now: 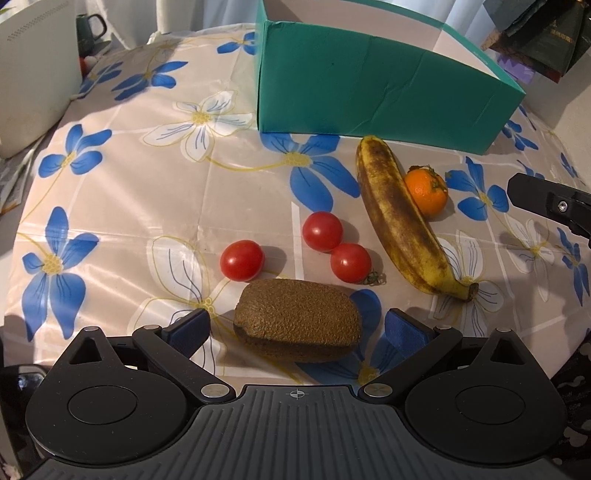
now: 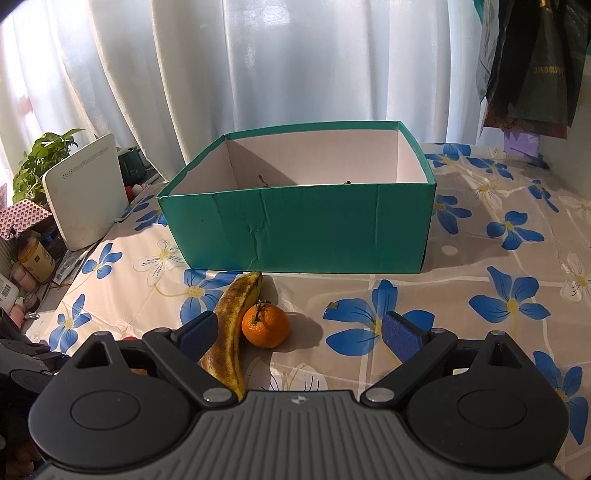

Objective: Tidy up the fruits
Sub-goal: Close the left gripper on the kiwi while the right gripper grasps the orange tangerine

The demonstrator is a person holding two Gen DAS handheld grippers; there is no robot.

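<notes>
Box (image 2: 306, 229) floor mostly hidden behind its teal front wall; banana (image 2: 231, 332) partly covered by spread, empty right gripper (image 2: 301, 332); left gripper (image 1: 297, 328) spread around kiwi (image 1: 297, 319).

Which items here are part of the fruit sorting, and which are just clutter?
Job items:
kiwi
three tomatoes
banana
mandarin
teal box

Clutter:
white router
potted plant
green mug
jars and bottles
hanging bags
</notes>
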